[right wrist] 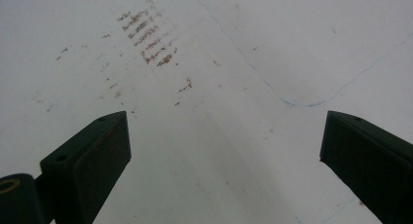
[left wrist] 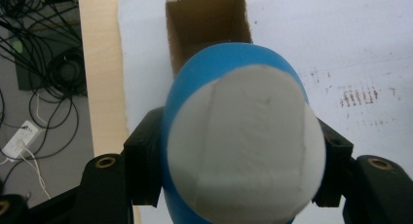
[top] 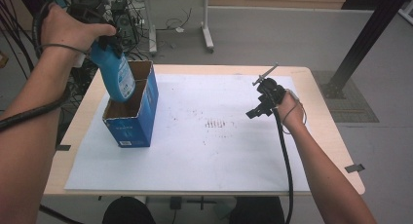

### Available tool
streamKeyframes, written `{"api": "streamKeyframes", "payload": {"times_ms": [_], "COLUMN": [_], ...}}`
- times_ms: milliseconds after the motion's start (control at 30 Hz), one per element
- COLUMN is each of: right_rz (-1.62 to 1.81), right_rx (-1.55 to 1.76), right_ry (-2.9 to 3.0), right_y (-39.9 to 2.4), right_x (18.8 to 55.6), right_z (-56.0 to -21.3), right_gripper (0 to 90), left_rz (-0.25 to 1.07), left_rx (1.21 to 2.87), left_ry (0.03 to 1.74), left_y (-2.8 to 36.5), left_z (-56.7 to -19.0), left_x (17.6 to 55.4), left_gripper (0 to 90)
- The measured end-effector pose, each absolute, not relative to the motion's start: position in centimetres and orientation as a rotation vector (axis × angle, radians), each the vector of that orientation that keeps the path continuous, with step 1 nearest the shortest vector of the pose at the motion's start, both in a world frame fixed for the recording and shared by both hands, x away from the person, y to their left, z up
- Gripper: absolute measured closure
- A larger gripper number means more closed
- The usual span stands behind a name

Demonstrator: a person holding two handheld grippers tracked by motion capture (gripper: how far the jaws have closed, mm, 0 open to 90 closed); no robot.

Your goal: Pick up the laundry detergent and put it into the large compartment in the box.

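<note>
My left gripper (top: 104, 41) is shut on a blue bottle (top: 117, 73), holding it tilted above the table's left side. The bottle's lower end dips into the open top of a blue cardboard box (top: 131, 119). In the left gripper view the bottle's (left wrist: 243, 146) white end faces the camera, the black jaws press on both its sides, and the box's brown inside (left wrist: 204, 19) lies just beyond. Over the right half of the table my right gripper (top: 258, 109) hangs open; in its own view the jaws (right wrist: 224, 151) stand wide apart above bare white paper.
A large white paper sheet (top: 204, 151) with brown smudges (top: 216, 123) covers the wooden table (top: 331, 131). Cables and equipment lie on the floor (top: 131, 24) behind the table's left side. A black post (top: 360, 44) stands at the far right.
</note>
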State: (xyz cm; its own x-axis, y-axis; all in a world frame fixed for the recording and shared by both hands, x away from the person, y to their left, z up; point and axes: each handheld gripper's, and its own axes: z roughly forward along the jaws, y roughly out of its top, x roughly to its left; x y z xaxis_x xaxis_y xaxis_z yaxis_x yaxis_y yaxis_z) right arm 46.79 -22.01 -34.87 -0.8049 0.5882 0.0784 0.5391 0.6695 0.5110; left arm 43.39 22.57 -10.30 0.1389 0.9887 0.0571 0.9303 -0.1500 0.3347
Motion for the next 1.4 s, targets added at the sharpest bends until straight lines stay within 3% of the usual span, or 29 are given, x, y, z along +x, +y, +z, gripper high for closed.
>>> {"api": "streamKeyframes", "payload": {"times_ms": [1400], "right_rz": [0.819], "right_rx": [0.955], "right_ry": [2.787], "right_y": [-22.0], "right_x": [46.8], "right_z": [-35.1], "right_gripper": [4.2], "left_rz": [0.274], "left_rx": [2.241], "left_ry": [1.988], "left_y": [23.2], "left_z": [-20.3], "left_x": [44.3], "left_gripper": [37.4]}}
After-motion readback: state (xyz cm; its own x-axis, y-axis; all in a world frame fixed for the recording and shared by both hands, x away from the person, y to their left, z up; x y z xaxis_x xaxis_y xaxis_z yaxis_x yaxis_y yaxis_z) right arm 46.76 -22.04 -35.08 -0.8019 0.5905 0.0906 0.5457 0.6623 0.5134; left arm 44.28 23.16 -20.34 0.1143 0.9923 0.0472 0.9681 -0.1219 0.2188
